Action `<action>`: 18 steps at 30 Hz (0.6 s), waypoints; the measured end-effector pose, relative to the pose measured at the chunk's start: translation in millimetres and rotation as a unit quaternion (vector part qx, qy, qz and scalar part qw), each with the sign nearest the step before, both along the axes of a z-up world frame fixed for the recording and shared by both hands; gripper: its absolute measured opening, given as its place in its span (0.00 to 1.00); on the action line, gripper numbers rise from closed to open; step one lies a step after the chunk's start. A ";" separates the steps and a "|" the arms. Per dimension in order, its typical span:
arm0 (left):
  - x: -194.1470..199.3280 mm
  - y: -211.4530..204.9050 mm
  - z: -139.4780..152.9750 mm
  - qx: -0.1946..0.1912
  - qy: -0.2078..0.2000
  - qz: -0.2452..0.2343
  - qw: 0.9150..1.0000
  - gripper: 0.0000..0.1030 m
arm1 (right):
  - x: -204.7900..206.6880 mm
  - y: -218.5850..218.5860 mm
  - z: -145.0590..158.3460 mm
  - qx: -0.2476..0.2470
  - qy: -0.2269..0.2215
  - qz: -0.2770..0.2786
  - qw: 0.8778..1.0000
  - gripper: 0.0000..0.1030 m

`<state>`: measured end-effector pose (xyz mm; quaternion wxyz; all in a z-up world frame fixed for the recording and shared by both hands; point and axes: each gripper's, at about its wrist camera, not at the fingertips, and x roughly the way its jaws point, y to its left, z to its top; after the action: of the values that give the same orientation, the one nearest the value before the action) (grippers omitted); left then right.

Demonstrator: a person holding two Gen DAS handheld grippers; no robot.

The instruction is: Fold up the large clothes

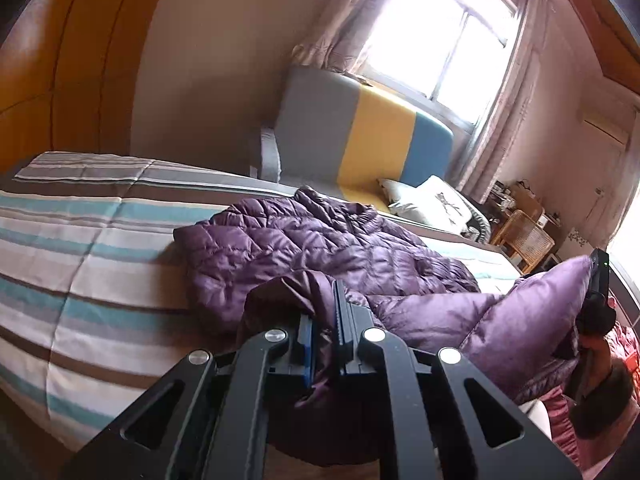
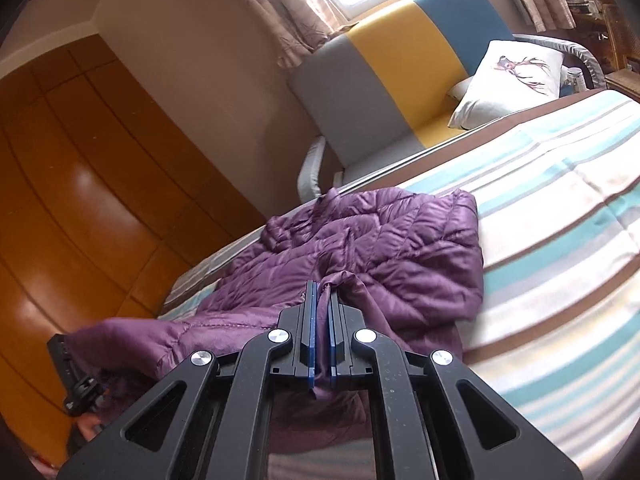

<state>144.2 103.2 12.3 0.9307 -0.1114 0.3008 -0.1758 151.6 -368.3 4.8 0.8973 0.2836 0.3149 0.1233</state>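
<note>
Black linkage arms of the left gripper [image 1: 326,332] fill the bottom of the left wrist view, and its blue pads [image 1: 308,356] are clenched on a gathered fold of the purple quilted jacket [image 1: 320,248], with cloth bunched over the fingertips and hanging below them. In the right wrist view the right gripper [image 2: 322,308] is likewise clamped, a thin twist of the same purple fabric pinched between its blue pads and trailing out beneath them. Most of the jacket lies spread on the striped bedspread [image 1: 80,240], its body crumpled and quilted side up, while the near edge is lifted off the bed and stretched between the two grippers. Seen from the left gripper, the right gripper appears at the jacket's right end as a dark body with a small green light [image 1: 598,280], puffed purple cloth bulging up against it; seen from the right gripper, the left one shows as a dark block [image 2: 64,356] at the jacket's left end. Beyond the jacket, on the far side of the bed, stands a sofa [image 1: 360,128] upholstered in grey, yellow and blue panels, with a white cushion [image 2: 516,80] bearing an antler print resting on its seat. Behind the sofa a bright window [image 1: 440,36] with pale patterned curtains lets in glare. Orange wooden wardrobe doors [image 2: 80,184] stand to the left of the jacket in the right wrist view.
</note>
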 end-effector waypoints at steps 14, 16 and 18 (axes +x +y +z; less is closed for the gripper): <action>109.9 -12.0 -36.9 0.013 0.078 0.050 0.996 0.08 | 95.0 -2.4 -34.6 -0.032 0.046 -0.040 0.998 0.04; 124.3 -14.0 -43.2 0.019 0.086 0.056 0.995 0.08 | 107.1 -1.0 -39.9 -0.046 0.051 -0.046 0.997 0.04; 136.9 -15.3 -49.8 0.021 0.094 0.061 0.993 0.09 | 117.6 -0.4 -47.1 -0.057 0.056 -0.051 0.995 0.04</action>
<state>281.1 87.9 -37.6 0.9093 -0.1256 0.3837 -0.1011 269.1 -368.7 -42.4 0.8979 0.2544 0.3566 0.0430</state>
